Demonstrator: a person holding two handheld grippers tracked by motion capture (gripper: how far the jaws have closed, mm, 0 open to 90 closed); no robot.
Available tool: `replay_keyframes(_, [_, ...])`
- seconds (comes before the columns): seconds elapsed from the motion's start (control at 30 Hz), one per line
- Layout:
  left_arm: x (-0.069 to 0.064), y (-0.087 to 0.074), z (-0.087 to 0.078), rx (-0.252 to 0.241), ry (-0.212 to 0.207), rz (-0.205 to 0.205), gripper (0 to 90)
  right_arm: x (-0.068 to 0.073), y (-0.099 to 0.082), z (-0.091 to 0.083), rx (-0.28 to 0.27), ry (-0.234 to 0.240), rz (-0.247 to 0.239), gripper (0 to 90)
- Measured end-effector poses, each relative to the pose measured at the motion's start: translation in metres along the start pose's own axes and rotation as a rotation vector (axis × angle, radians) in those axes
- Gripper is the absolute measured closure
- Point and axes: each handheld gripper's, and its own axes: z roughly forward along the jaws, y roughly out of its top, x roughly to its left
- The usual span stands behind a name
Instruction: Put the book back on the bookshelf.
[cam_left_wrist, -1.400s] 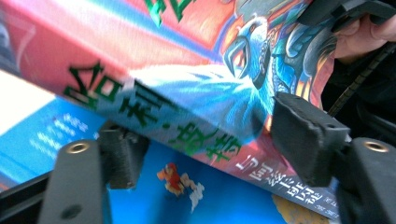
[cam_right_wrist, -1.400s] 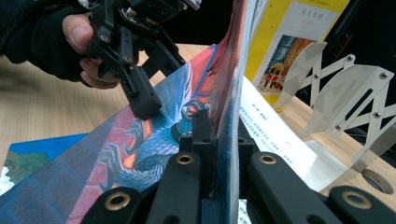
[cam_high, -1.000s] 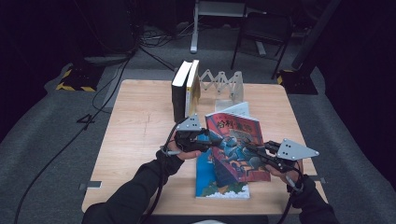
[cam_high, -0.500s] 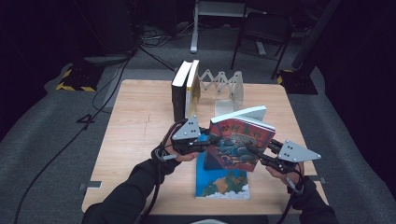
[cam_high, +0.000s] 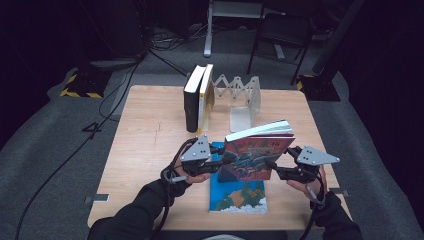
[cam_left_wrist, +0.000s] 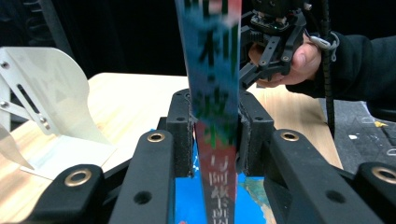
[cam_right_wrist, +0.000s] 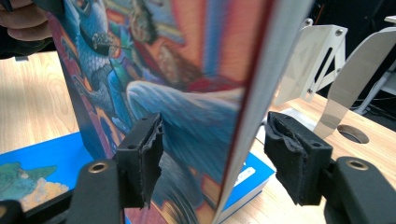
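Note:
A red picture book (cam_high: 257, 157) stands upright on a blue book (cam_high: 240, 197) that lies flat near the table's front edge. My left gripper (cam_high: 222, 161) has just been closing and is shut on the red book's spine (cam_left_wrist: 212, 70), both pads pressing it. At the book's other end, my right gripper (cam_high: 277, 169) has just been opening. The red book's page edge (cam_right_wrist: 187, 70) sits between its spread pads (cam_right_wrist: 212, 154), and the right pad (cam_right_wrist: 280, 156) stands apart from the pages. The right gripper (cam_left_wrist: 261, 70) also shows behind the spine.
Two books (cam_high: 197, 100) stand upright at the back of the wooden table (cam_high: 145, 130), beside a metal accordion bookend (cam_high: 240, 95). The bookend's plates (cam_right_wrist: 327, 70) rise close behind the red book. Chair legs and cables lie on the floor beyond.
The red book has gone from tilted to standing upright on the blue book. The left jaws closed on its spine; the right jaws spread apart.

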Motion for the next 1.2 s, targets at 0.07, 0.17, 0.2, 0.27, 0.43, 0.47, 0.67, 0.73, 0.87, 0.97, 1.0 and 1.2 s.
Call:
replay_keyframes(0.07, [-0.001, -0.004, 0.001, 0.011, -0.002, 0.005, 71.2, 0.001, 0.0, 0.002, 0.0, 0.01, 0.003, 36.9])
replay_keyframes(0.17, [-0.004, -0.012, 0.006, 0.043, -0.01, 0.01, 71.2, 0.002, 0.0, 0.004, 0.007, 0.012, -0.001, 37.4])
replay_keyframes(0.2, [-0.005, -0.014, 0.008, 0.059, -0.011, 0.016, 70.4, 0.003, 0.0, 0.005, 0.006, 0.006, -0.003, 37.8])
replay_keyframes(0.27, [-0.009, -0.022, 0.018, 0.111, 0.003, 0.036, 68.2, 0.004, 0.0, 0.005, 0.009, 0.002, -0.01, 39.1])
replay_keyframes(0.43, [-0.009, -0.026, 0.027, 0.062, 0.021, -0.006, 64.0, 0.005, 0.001, 0.005, 0.001, -0.006, -0.008, 42.2])
replay_keyframes(0.47, [-0.009, -0.025, 0.026, 0.048, 0.025, -0.015, 63.8, 0.005, 0.001, 0.004, -0.003, -0.005, -0.004, 43.0])
replay_keyframes(0.67, [-0.009, -0.019, 0.029, 0.015, 0.051, -0.019, 65.4, 0.005, 0.001, 0.003, -0.008, -0.007, -0.003, 44.8])
replay_keyframes(0.73, [-0.009, -0.015, 0.03, -0.001, 0.057, -0.017, 65.9, 0.006, 0.002, 0.003, -0.009, -0.007, -0.007, 44.9])
replay_keyframes(0.87, [-0.007, -0.013, 0.031, -0.005, 0.052, -0.009, 69.9, 0.006, 0.002, 0.003, -0.01, -0.011, -0.006, 44.7])
replay_keyframes(0.97, [-0.007, -0.012, 0.031, -0.003, 0.057, -0.005, 69.7, 0.006, 0.003, 0.004, -0.012, -0.016, -0.002, 44.7])
replay_keyframes(1.0, [-0.007, -0.012, 0.031, -0.003, 0.057, -0.005, 69.2, 0.006, 0.003, 0.004, -0.012, -0.016, -0.002, 44.7])
replay_keyframes(1.2, [-0.006, -0.008, 0.037, -0.007, 0.065, -0.003, 68.2, 0.006, 0.005, 0.005, -0.017, -0.02, -0.001, 44.9])
